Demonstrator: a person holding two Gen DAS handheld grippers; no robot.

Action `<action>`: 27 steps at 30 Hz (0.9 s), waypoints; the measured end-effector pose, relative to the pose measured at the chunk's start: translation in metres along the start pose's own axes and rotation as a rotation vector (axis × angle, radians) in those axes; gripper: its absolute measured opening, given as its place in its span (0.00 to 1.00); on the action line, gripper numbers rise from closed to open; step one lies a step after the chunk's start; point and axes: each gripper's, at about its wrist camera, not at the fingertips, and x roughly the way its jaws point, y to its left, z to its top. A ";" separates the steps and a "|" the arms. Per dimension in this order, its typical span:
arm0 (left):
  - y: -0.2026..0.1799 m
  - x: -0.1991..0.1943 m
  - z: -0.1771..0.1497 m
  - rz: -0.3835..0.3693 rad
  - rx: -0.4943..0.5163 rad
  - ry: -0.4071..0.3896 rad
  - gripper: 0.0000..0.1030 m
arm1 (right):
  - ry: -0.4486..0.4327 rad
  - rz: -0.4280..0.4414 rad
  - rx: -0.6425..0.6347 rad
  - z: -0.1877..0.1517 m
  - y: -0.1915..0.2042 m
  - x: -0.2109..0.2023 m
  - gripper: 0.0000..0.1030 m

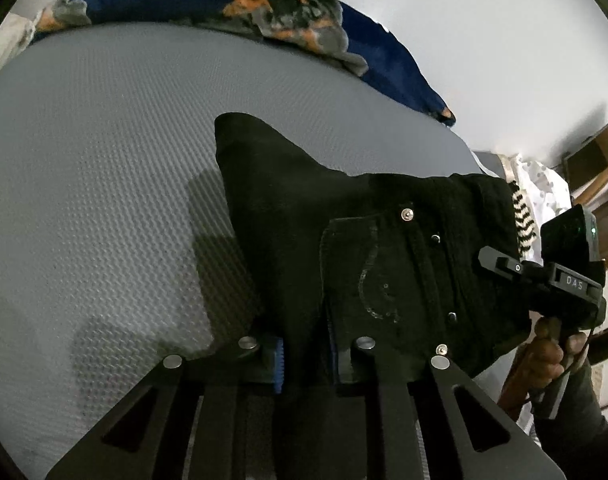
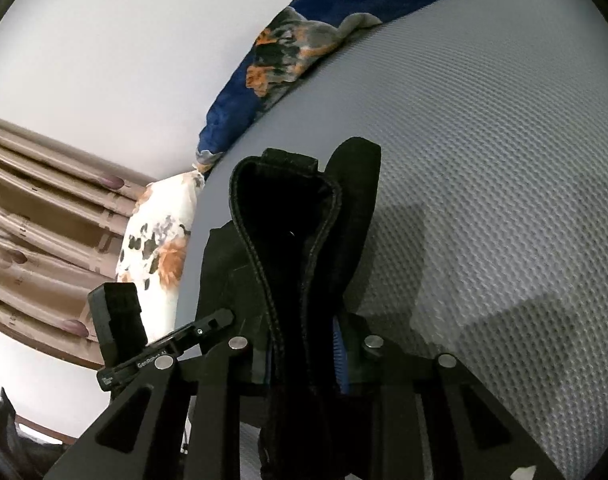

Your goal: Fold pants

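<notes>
Left tool (image 1: 305, 354): blue-padded fingers nearly closed, pinching the black denim pants (image 1: 343, 248) at the waistband side by a rivet. Right tool (image 2: 304, 344): also nearly closed, clamped on a thick stitched seam of the same pants (image 2: 288, 220). Pants hang lifted between both tools, above the grey textured mattress (image 1: 104, 180), shadow on it below. A hand (image 1: 551, 354) holds the right tool's handle in the left view. Blue floral blanket (image 1: 264, 12) lies along the mattress's far edge, against the white wall (image 2: 104, 60).
</notes>
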 end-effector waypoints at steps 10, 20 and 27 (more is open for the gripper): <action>0.006 -0.010 0.039 0.066 0.038 -0.058 0.16 | -0.007 0.008 -0.033 0.036 0.018 0.023 0.21; 0.017 0.005 0.087 0.080 0.040 -0.076 0.16 | -0.013 -0.010 -0.026 0.080 0.018 0.048 0.21; 0.028 0.023 0.122 0.095 0.040 -0.085 0.16 | -0.020 -0.026 -0.018 0.109 0.015 0.065 0.21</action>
